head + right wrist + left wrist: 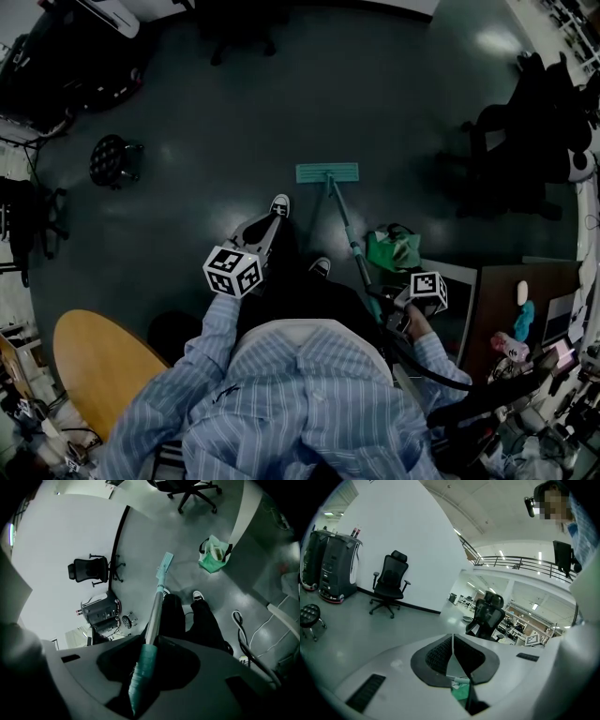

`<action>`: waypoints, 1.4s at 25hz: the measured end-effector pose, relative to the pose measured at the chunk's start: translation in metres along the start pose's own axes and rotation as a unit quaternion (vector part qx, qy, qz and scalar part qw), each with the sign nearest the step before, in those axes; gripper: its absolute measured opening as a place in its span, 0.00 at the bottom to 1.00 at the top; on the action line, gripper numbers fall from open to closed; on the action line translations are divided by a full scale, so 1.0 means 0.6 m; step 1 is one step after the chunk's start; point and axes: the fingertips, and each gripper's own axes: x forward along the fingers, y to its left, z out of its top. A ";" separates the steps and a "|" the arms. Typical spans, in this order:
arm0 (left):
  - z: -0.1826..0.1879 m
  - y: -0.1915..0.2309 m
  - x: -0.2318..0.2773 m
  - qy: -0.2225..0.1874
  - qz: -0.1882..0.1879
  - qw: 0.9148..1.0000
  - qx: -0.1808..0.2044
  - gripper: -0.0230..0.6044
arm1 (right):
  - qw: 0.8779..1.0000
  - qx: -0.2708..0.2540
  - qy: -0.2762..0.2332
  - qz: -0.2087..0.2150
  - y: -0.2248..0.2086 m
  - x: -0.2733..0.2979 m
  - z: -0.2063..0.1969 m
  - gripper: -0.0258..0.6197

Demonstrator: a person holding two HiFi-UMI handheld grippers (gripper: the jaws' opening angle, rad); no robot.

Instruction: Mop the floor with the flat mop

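The flat mop's teal head [327, 172] lies flat on the dark floor ahead of the person's shoes. Its handle [349, 234] slants back to the right hand. My right gripper [392, 306] is shut on the handle's teal grip [143, 667], and the metal shaft [154, 616] runs down to the mop head [165, 564]. My left gripper [270, 223] is held out in front of the body, left of the handle and apart from it. Its jaws [453, 641] are pressed together with nothing between them.
A green bag [392, 248] sits on the floor just right of the handle. A desk [525, 291] with clutter and a black chair [525, 141] stand to the right. A round wooden table [94, 366] is at the near left, a stool [112, 159] farther left.
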 end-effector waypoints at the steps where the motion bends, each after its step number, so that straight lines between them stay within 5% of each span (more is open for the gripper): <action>1: 0.002 0.006 0.001 0.002 0.001 1.000 -0.002 0.06 | 1.000 0.001 0.000 0.002 0.007 0.007 0.006 0.23; 13: 0.084 0.107 0.059 0.015 0.009 1.000 -0.005 0.06 | 1.000 0.003 0.002 0.002 0.156 0.084 0.137 0.23; 35: 0.250 0.369 0.218 0.067 -0.007 0.998 -0.011 0.06 | 0.999 0.004 -0.035 0.019 0.540 0.305 0.546 0.23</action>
